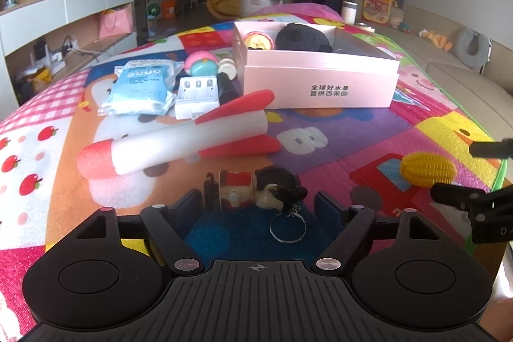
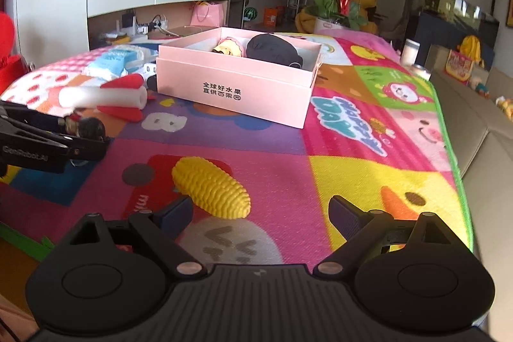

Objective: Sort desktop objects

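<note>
A small doll keychain [image 1: 256, 186] with black hair and a red body lies on its side on the colourful mat [image 1: 320, 156]. It sits between the fingers of my left gripper [image 1: 259, 207], which is open; the pads stand clear of it on both sides. A yellow toy corn cob [image 2: 211, 188] lies just ahead of my right gripper [image 2: 261, 215], close to its left finger; this gripper is open too. The pink box [image 1: 320, 79] stands further back, holding a black soft item [image 1: 301, 36] and a small yellow-red toy [image 1: 258, 40].
A white and red foam rocket [image 1: 179, 143] lies beyond the doll. Behind it are a blue packet [image 1: 141, 85], a white charger [image 1: 197, 96], a black cylinder [image 1: 226, 87] and a pink-teal round toy [image 1: 200, 64]. The mat's green edge [image 2: 449, 149] borders a beige sofa.
</note>
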